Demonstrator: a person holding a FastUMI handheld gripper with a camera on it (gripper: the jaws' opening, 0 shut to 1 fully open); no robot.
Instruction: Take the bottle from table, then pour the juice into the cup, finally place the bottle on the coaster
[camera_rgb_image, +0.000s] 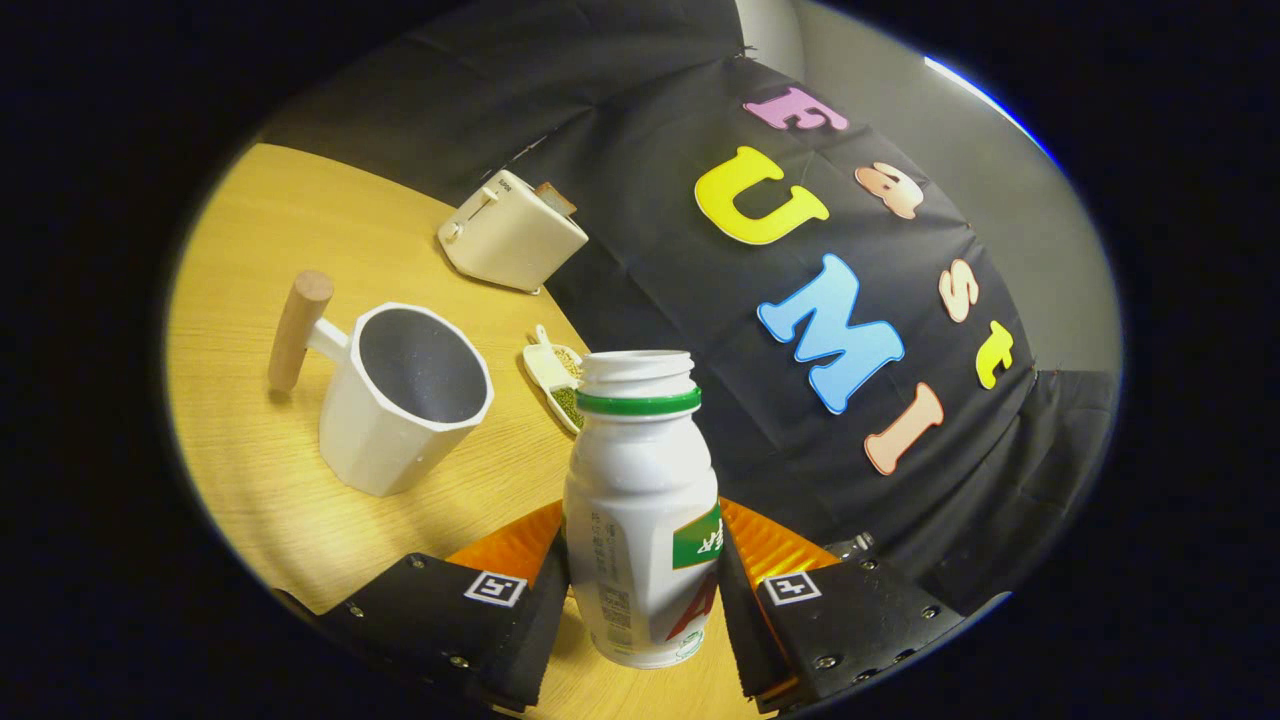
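1. Hand-held gripper (640, 600) clamps bottle (640, 510) at lower body, both fingers pressing.
2. Bottle upright, uncapped, just beside cup (405, 400) mid-table (250, 250).
3. Prob light, smooth plastic, may flex/slip; keep grip low-mid, tilt slowly.
4. Orange coaster (775, 545) behind bottle, near table edge.

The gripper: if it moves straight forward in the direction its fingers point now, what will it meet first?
The gripper already holds the bottle between both fingers, so the bottle leads. Straight ahead lies the black cloth wall; the cup stands off to the side. Depth is unclear.
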